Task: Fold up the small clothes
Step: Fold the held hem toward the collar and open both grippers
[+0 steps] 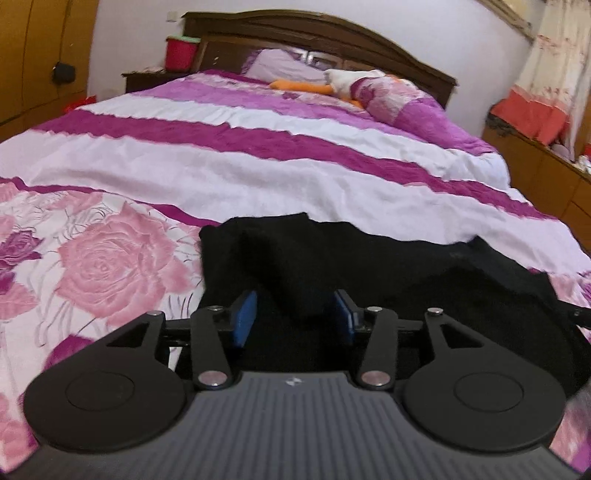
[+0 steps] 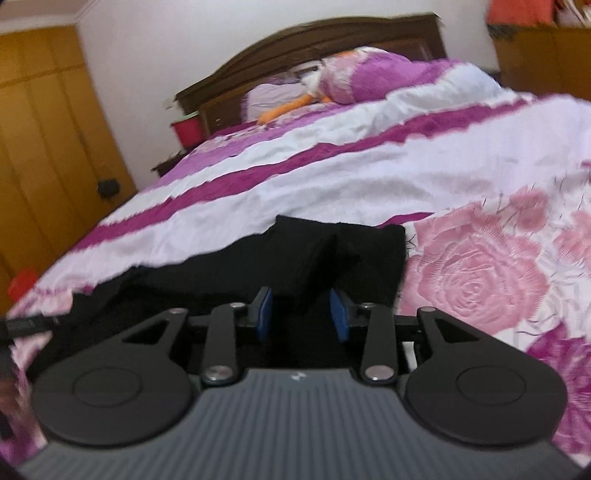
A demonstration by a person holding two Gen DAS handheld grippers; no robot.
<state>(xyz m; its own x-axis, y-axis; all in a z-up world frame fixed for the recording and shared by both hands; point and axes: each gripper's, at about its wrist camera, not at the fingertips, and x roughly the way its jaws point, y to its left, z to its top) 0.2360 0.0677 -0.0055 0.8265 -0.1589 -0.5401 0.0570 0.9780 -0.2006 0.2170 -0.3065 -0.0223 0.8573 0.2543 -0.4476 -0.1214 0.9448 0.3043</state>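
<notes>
A black garment (image 1: 369, 266) lies rumpled on the near part of the bed, with a raised fold running toward me. My left gripper (image 1: 294, 314) is low over its left end. The blue pads (image 1: 245, 314) stand apart on either side of that fold, with gaps showing, so the gripper is open. In the right wrist view the same black garment (image 2: 221, 269) stretches away to the left. My right gripper (image 2: 302, 314) sits over its right end, open, with blue pads (image 2: 339, 314) straddling a ridge of cloth without pressing on it.
The bed carries a pink rose and purple striped quilt (image 1: 221, 166). Pillows (image 1: 391, 96) and an orange toy (image 1: 295, 85) lie by the dark headboard (image 1: 314, 33). A red tub (image 1: 180, 51) stands on a nightstand at the left. Wooden wardrobes (image 2: 40, 129) and a dresser (image 1: 535, 162) flank the bed.
</notes>
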